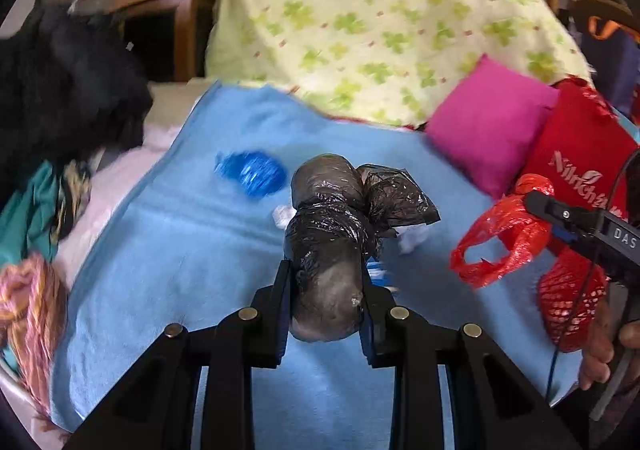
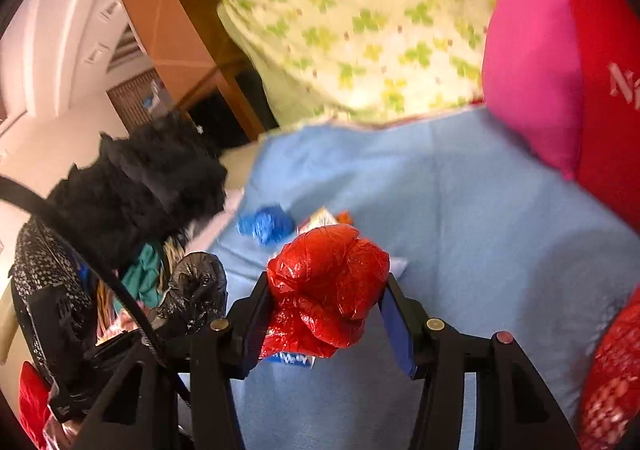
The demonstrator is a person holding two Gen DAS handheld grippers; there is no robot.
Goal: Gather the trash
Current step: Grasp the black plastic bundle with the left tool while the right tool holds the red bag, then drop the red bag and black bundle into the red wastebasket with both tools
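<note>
Left gripper (image 1: 326, 290) clenched on a black plastic bag bundle (image 1: 336, 226) raised above the blue blanket (image 1: 180, 250). Right gripper (image 2: 326, 304) grasping a crumpled red plastic bag (image 2: 328, 282); contents of both bags hidden. A blue wrapper (image 1: 252, 171) and white paper scraps (image 1: 412, 240) lie on the blanket, near a pink cushion (image 1: 490, 125).

Pink pillow (image 1: 490, 125) and black fur (image 1: 60, 89) flank blue blanket (image 1: 180, 270).

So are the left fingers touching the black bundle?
Touching. The left wrist view shows both fingers pressed against the sides of the black bundle, lifted above the blue blanket.
</note>
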